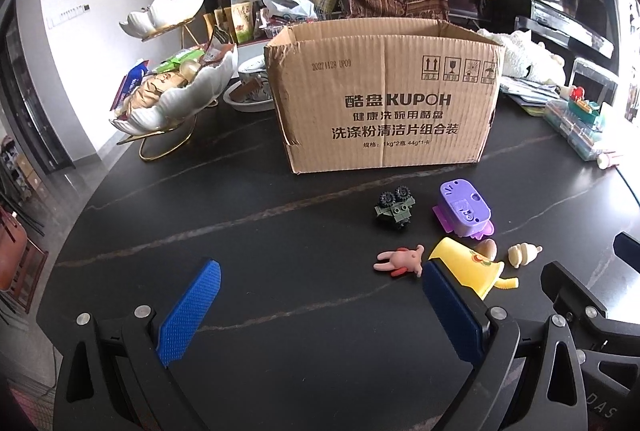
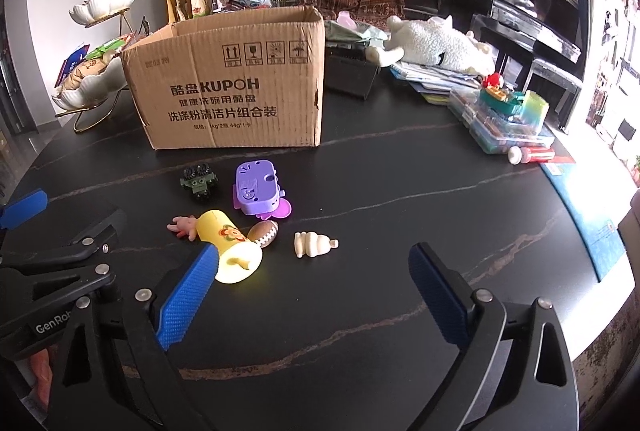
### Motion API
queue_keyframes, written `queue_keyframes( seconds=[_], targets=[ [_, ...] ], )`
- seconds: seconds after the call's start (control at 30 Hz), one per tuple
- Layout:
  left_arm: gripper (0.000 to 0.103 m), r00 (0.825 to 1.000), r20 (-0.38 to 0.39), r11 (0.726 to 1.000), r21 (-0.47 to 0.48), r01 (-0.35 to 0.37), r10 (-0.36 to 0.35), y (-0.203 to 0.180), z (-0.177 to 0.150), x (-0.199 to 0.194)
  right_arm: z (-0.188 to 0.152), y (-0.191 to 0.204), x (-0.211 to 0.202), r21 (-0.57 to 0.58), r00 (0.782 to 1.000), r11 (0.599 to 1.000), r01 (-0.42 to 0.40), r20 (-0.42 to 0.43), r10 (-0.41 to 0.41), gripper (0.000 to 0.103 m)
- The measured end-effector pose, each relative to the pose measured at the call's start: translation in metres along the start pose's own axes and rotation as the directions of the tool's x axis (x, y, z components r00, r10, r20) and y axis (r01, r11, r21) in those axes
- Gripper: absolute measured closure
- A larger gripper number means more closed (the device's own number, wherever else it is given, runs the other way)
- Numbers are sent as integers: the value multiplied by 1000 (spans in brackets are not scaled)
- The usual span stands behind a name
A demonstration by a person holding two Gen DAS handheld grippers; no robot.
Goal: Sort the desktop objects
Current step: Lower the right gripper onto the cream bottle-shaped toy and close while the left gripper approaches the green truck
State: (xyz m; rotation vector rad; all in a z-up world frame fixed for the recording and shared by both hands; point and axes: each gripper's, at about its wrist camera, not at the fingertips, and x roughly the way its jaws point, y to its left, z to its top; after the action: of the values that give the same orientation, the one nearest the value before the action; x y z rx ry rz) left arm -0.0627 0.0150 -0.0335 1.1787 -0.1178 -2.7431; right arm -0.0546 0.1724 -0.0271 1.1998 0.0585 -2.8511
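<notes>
A white shell-shaped bowl (image 1: 188, 87) of snacks stands at the far left of the dark desk (image 1: 260, 271); beside it sits the open cardboard box (image 1: 384, 95); the left hand-held gripper (image 1: 320, 307) hangs released over bare desk, holding nothing; before the box lie a green toy vehicle (image 2: 198, 185) and a purple toy (image 2: 256, 189); nearer are a pink rabbit figure (image 1: 402, 261), a yellow cup (image 2: 230, 247) on its side, a small toy football (image 2: 266, 233) touching it, and a cream figurine (image 2: 314, 243); the right hand-held gripper (image 2: 312, 295) is spread wide, empty, its left pad just beside the cup; a white plush toy (image 2: 436, 41) lies far right.
</notes>
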Motion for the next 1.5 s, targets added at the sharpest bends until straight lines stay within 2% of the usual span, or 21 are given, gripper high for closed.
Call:
queue_keyframes(
  seconds=[0.7, 0.9, 1.3, 1.5],
  targets=[
    [6, 999, -46, 1000, 17, -13, 14, -12, 6, 37, 4, -7, 40, 9, 998, 1000, -5, -63, 5, 15],
    [12, 998, -63, 999, 43, -16, 19, -21, 5, 46, 3, -4, 49, -21, 997, 1000, -2, -79, 0, 30],
    [12, 994, -107, 1000, 25, -11, 14, -20, 5, 59, 3, -6, 65, -17, 993, 1000, -15, -115, 13, 33],
    [12, 994, -107, 998, 53, -25, 31, -26, 3, 61, 1, -7, 72, -21, 991, 1000, -14, -132, 11, 44]
  ],
)
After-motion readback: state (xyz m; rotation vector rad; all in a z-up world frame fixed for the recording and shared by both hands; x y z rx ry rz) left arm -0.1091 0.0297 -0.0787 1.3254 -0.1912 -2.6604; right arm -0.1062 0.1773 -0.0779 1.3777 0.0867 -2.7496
